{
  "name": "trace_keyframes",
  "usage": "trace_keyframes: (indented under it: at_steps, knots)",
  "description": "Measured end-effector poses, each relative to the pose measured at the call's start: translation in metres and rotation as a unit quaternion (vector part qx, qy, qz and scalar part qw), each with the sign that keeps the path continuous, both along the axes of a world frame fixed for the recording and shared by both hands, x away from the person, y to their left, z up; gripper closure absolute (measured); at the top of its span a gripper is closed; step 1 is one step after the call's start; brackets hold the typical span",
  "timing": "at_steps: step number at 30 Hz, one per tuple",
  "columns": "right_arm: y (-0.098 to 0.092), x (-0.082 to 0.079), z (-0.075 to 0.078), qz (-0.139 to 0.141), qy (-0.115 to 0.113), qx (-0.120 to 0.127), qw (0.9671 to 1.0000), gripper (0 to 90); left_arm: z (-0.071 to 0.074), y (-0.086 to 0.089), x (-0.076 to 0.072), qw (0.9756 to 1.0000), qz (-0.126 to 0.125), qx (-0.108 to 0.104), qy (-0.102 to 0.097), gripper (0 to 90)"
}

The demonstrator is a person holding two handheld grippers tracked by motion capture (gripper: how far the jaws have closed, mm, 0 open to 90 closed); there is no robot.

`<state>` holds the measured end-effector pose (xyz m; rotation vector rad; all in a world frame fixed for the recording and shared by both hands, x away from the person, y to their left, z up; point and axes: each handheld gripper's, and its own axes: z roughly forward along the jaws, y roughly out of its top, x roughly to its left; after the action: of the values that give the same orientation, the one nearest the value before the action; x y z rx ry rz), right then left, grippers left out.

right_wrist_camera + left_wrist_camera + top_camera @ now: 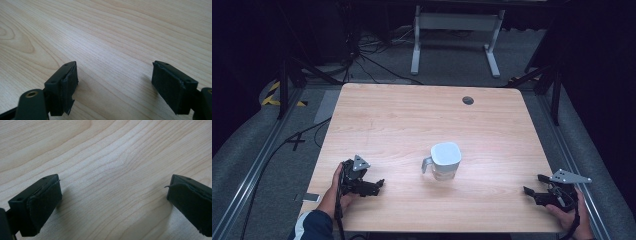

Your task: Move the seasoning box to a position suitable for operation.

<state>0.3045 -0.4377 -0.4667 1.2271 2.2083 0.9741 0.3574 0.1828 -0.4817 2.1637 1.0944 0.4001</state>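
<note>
On the light wooden table (422,115), the left gripper (379,184) is seen at about 8 o'clock, held in the left hand (338,186). In the left gripper view its jaws are spread wide over bare wood grain, with nothing between the black pads (46,202).

Just below the table's centre, a clear jug (444,161) with a white lid and a grey handle toward 9 o'clock is stood upright. Its contents cannot be made out, since the lid covers the top.

At about 4 o'clock, the right gripper (532,185) is held in the right hand (573,215), which is cut off by the frame's bottom edge. Its jaws are likewise spread apart and empty. Both grippers are kept well apart from the jug.
</note>
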Motion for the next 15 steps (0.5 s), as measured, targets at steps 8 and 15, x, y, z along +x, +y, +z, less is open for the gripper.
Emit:
trace_keyframes:
  at_steps: [8, 15]
  knots:
    - [-0.0001, 0.0, 0.0, 0.001, -0.001, -0.002, 1.0, 21.3, 0.0005, 0.0008, 0.0015, 1.0, -0.01, 0.002, 0.0, 0.0]
    - [-0.0006, 0.0003, 0.0002, 0.002, 0.002, -0.003, 1.0, 21.2, 0.0048, 0.0009, 0.0014, 0.999, -0.042, 0.013, 0.008, 4.2]
